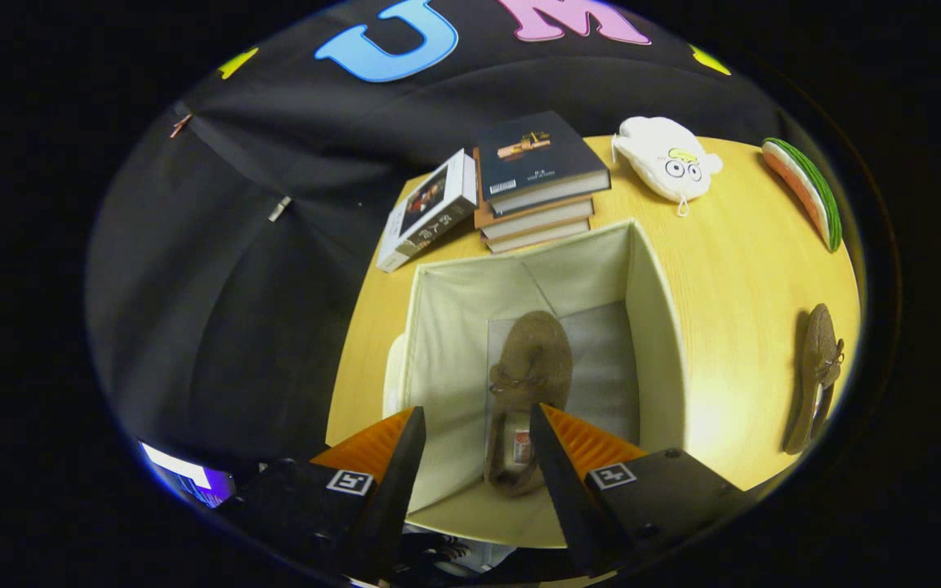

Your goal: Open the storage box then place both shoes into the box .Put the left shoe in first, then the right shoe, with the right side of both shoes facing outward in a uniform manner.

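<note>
**Status: one shoe in storage box, gripper fingers apart above the box**

The gripper [477, 425] sits at the lower centre of the frame, above the near rim of the storage box [654, 327]. Its fingers are apart and hold nothing.

The storage box stands open on the wooden table [732, 269], at mid-frame. Its inner walls are pale fabric. One brown shoe [524, 384] lies on the box floor, lengthwise, with its heel end between the fingers and its toe end beyond them.

The second brown shoe [815, 376] lies on the table at the right of the frame, well apart from the box.

Behind the box, in the upper centre, a stack of books [537, 184] rests on the table, with a boxed book [428, 208] leaning beside it. A white plush toy [666, 159] and a watermelon-slice object [805, 188] lie at the upper right.
</note>
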A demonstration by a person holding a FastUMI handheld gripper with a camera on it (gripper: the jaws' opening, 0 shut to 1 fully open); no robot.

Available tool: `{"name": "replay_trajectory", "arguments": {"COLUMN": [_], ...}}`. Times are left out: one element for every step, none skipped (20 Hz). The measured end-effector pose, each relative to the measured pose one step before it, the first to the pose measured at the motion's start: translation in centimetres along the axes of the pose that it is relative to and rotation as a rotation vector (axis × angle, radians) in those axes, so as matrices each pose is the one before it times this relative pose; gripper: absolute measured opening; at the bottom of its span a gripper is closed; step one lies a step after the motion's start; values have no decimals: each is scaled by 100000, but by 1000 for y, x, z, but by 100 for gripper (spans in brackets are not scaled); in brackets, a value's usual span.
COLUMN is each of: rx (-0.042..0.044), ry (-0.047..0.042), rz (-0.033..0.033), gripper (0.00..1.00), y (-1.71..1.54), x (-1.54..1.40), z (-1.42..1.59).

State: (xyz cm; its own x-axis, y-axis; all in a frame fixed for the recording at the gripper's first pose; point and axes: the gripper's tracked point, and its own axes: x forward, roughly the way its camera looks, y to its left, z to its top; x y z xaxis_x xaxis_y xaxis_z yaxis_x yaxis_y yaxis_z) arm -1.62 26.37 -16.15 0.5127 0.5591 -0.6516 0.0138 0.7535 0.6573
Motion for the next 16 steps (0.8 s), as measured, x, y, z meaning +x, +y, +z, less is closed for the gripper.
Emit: {"name": "replay_trajectory", "arguments": {"rx": [-982, -942, -616, -1129, -1669, -1248, -6, 130, -280, -629, -1438, -1567, -1750, -1778, -1459, -1176], "ry": [-3660, -4289, -4365, -4829, -3797, -2477, -1513, -1595, -725, -613, 475, 858, 939, 1592, 2042, 2661], "rz": [366, 410, -672, -1592, -3226, -3590, -3211, -3184, -3043, -3361, -3073, -2861, -2425, -2957, -2658, -2721], "gripper": [87, 87, 87, 87, 87, 87, 86, 87, 87, 87, 87, 87, 87, 87, 87, 87], "y": [-794, -937, -1333, -1703, -2476, -2512, -2528, -2318, -2614, -2715, -2591, -2562, -2271, -2076, -1991, -1673], "x": [-1789, -1984, -2088, -2117, -1835, -1593, -1386, -1133, -878, -778, -447, -389, -436, 139, 443, 540], "z": [1007, 1251, 1140, 1179, 1017, 307, 285, 156, -80, -355, -523, -994, -968, -1197, -1380, -1297]}}
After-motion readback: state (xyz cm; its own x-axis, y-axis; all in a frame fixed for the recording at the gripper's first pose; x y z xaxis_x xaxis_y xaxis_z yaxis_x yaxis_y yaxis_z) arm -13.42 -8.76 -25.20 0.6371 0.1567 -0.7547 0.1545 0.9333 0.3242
